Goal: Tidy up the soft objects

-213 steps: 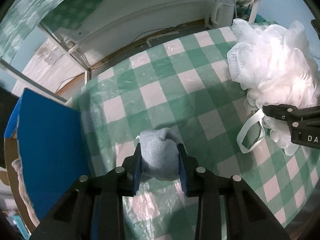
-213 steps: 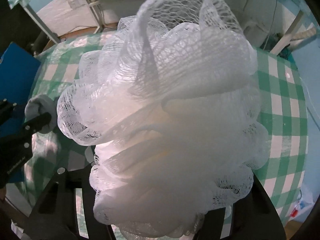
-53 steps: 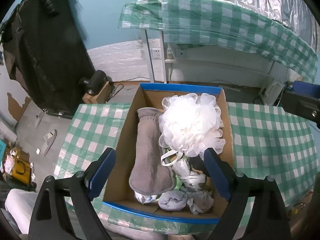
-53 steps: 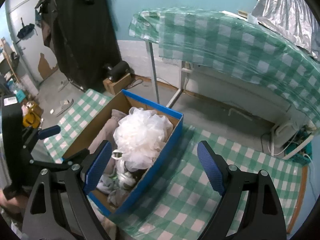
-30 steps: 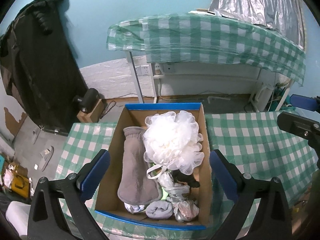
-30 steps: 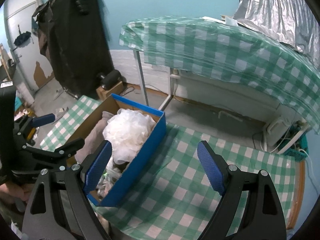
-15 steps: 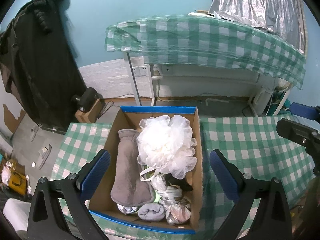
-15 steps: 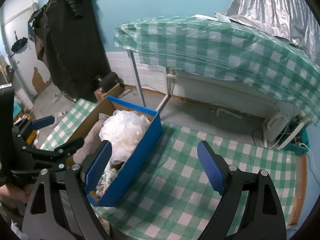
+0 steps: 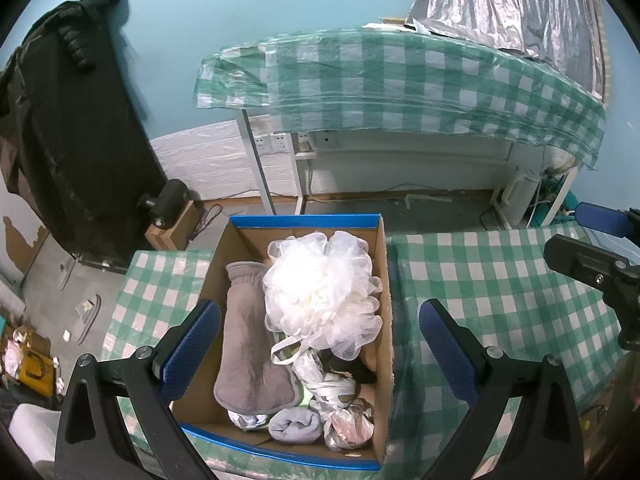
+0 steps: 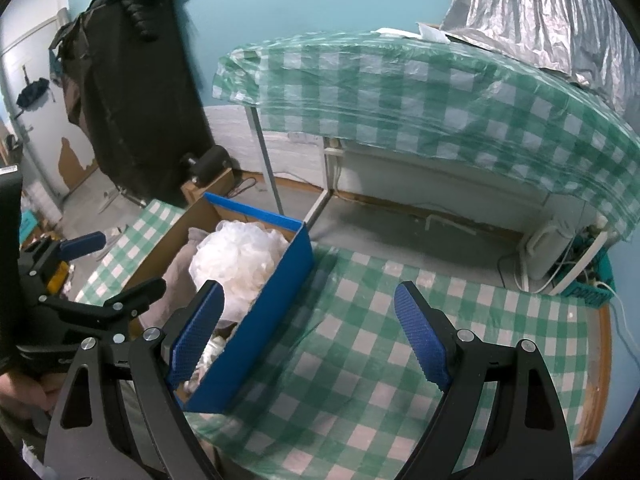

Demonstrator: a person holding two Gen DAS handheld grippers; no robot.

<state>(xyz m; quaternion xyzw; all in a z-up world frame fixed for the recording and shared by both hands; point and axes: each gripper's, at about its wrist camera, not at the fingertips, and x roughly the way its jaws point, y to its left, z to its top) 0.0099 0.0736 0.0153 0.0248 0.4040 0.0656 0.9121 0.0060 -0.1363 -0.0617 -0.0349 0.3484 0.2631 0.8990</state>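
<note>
A blue-edged cardboard box (image 9: 306, 222) stands on the green checked table. In it lie a white mesh bath sponge (image 9: 320, 292), a grey mitt (image 9: 248, 344), a rolled grey sock (image 9: 294, 424) and several crumpled soft items. My left gripper (image 9: 320, 350) is open and empty, held high above the box. My right gripper (image 10: 310, 334) is open and empty, above the table to the right of the box (image 10: 280, 296); the sponge (image 10: 236, 260) shows inside. The right gripper also shows in the left wrist view (image 9: 600, 264), the left one in the right wrist view (image 10: 100, 272).
The checked table (image 9: 500, 280) stretches right of the box. Behind it stands a second table with a checked cover (image 9: 400, 80) and silver foil (image 9: 512, 4). A black coat (image 9: 68, 128) hangs at the left. Cables and a white appliance (image 10: 548, 248) are on the floor.
Both grippers, once shut on the sock and the sponge, have let them go into the box. In the last second both have drawn back and up slightly; the box contents have not moved.
</note>
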